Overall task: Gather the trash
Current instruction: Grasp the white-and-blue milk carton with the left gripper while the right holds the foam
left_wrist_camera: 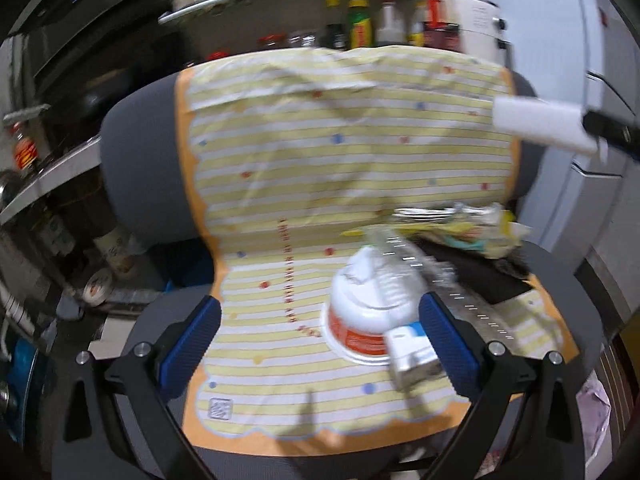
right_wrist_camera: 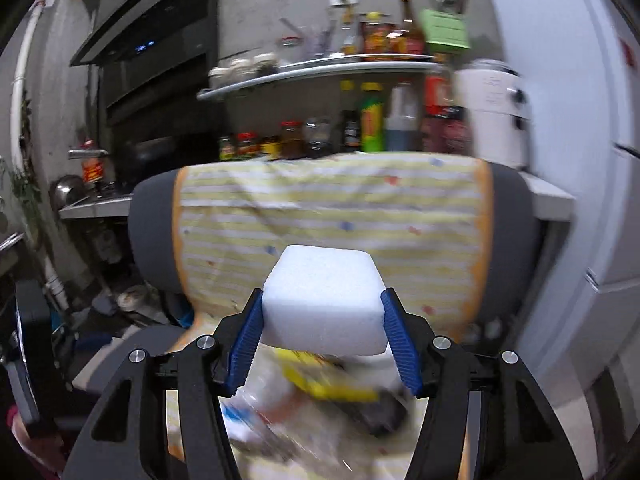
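A grey chair [right_wrist_camera: 152,216] fronts a bottle-crowded shelf [right_wrist_camera: 320,70], bare grey wall [right_wrist_camera: 256,12] behind.

Both wrist views look down, close, at the cloth-draped chair [left_wrist_camera: 320,152] (shared), shelves [right_wrist_camera: 320,68] behind.

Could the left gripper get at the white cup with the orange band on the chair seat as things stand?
Probably yes. The left gripper is open and empty, and the white cup lies just ahead between its fingers. A clear plastic bottle and a small carton lean against the cup, so they may get caught too.
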`<state>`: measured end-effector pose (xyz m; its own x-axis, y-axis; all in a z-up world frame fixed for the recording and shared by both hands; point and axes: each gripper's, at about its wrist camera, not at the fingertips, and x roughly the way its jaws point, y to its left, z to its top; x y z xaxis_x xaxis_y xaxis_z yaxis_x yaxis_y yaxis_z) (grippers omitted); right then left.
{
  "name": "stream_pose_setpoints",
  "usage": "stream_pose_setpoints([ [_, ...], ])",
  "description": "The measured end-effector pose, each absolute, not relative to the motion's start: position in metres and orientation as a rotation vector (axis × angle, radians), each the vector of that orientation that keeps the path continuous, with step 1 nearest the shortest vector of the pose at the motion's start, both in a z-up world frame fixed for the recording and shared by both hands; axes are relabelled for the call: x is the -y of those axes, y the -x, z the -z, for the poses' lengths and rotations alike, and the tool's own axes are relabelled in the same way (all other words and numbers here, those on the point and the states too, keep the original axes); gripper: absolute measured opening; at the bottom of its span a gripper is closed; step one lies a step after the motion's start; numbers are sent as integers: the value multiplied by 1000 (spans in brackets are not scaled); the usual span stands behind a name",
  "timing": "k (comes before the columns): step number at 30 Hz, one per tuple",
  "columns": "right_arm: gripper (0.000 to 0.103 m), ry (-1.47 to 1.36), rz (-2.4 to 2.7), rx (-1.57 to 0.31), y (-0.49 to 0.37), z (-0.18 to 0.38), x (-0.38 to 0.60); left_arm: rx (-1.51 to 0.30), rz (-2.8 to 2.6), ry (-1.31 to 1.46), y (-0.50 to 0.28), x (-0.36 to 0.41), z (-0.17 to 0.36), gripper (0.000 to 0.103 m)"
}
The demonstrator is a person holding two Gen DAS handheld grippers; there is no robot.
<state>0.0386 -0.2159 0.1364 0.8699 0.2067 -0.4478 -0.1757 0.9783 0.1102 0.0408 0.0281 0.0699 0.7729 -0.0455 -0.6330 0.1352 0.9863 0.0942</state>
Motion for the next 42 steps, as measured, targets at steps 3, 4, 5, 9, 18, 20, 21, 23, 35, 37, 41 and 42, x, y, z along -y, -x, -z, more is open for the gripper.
stream_pose_setpoints([
  [3, 59, -103, -160, -501, -17, -116, 243, -690, 154, -144, -37, -9, -66, 91],
  [4, 59, -108, -149, -505, -12, -112, 247, -694, 170, -144, -36, -4, -64, 88],
  [5, 59, -113, -132, -509, -3, -105, 255, -696, 184, -143, -33, -1, -61, 85],
  [9, 60, -136, -113, -532, 17, -82, 269, -720, 233, -126, -37, 13, -49, 77],
  [18, 61, -207, -116, -595, 28, -43, 282, -724, 251, -272, -21, 18, 2, 85],
  [20, 61, -211, -117, -616, 26, -36, 281, -708, 247, -293, -20, 14, 12, 86],
  [21, 61, -209, -117, -623, 25, -33, 281, -693, 251, -299, -22, 12, 17, 86],
  [23, 62, -211, -119, -636, 23, -27, 279, -669, 279, -299, -28, 10, 23, 86],
  [35, 62, -202, -99, -692, 13, -13, 274, -603, 564, -292, -56, 22, 39, 88],
  [37, 62, -200, -95, -702, 14, -11, 272, -586, 590, -287, -49, 21, 36, 81],
  [41, 62, -205, -92, -715, 21, -7, 272, -607, 591, -257, -37, 11, 33, 51],
  [42, 62, -206, -91, -717, 23, -7, 272, -616, 585, -253, -30, 8, 32, 50],
])
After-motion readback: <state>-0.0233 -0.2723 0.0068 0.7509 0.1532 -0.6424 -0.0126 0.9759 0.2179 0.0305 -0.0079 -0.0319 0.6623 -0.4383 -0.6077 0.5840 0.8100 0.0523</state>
